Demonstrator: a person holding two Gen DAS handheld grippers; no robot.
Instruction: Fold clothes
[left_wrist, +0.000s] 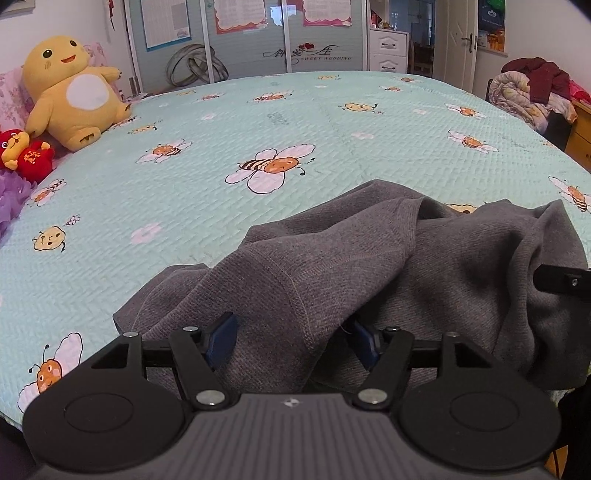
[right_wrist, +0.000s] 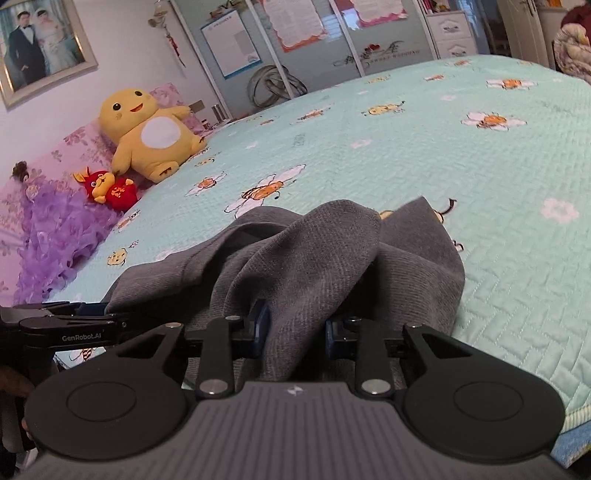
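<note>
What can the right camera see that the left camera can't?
Only the right camera shows the framed wedding photo on the wall and the doll above the purple ruffles. Only the left camera shows the door and the wooden dresser. Both show the gray garment crumpled on the bee bedspread, the yellow plush toy and the small red plush toy.

The garment (left_wrist: 369, 266) is plain dark grey. The bedspread (left_wrist: 258, 122) is pale mint, quilted in herringbone and printed with orange-and-black bees and white flowers. A yellow, white-bellied plush (left_wrist: 72, 92) and a red toy (left_wrist: 26, 153) are seen.
</note>
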